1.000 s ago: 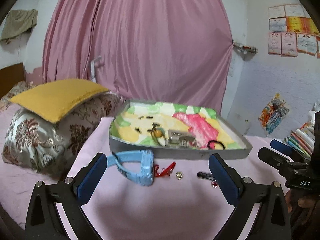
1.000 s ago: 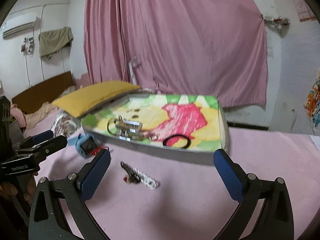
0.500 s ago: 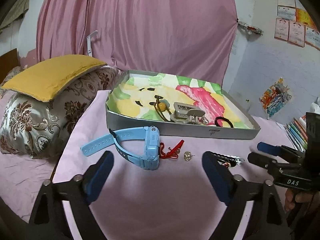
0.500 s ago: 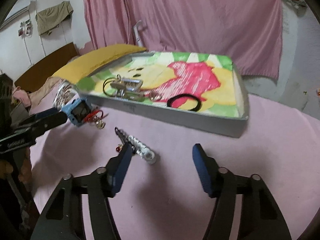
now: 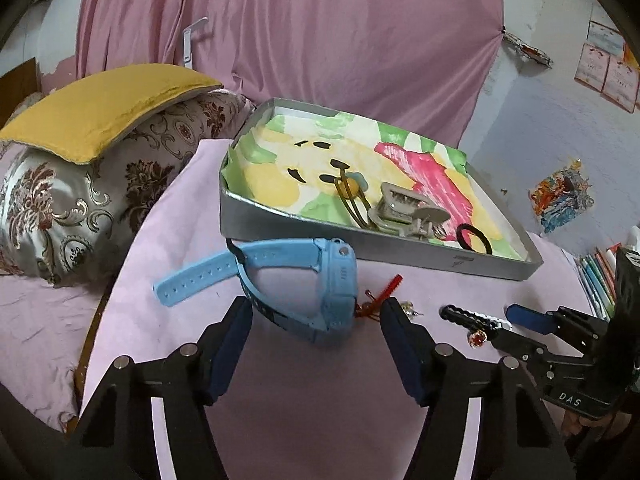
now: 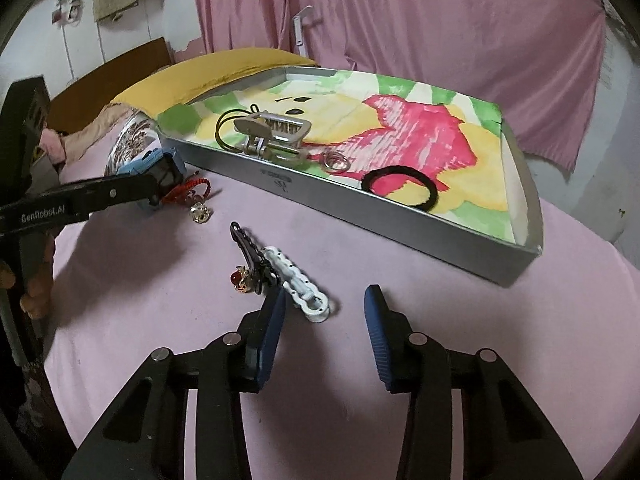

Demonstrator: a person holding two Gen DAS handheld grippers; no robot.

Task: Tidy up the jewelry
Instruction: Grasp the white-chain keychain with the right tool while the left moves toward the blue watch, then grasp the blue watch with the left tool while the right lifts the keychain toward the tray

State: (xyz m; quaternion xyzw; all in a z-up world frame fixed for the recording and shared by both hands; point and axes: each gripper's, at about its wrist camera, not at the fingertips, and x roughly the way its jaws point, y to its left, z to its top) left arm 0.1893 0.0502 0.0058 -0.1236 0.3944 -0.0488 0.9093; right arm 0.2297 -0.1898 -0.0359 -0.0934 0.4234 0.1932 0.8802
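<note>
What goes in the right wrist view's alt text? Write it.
Open right gripper hovers over a white hair clip and black clip on pink cloth. Behind, a painted tray holds a silver claw clip and black hair tie.

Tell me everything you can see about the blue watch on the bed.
The blue watch is a chunky light-blue smartwatch, plastic or rubber by its look, with a dark screen. It rests on its side on the pink sheet, before the tray, one perforated strap stretching left. The left tool straddles it, open. A red cord lies against it.
</note>
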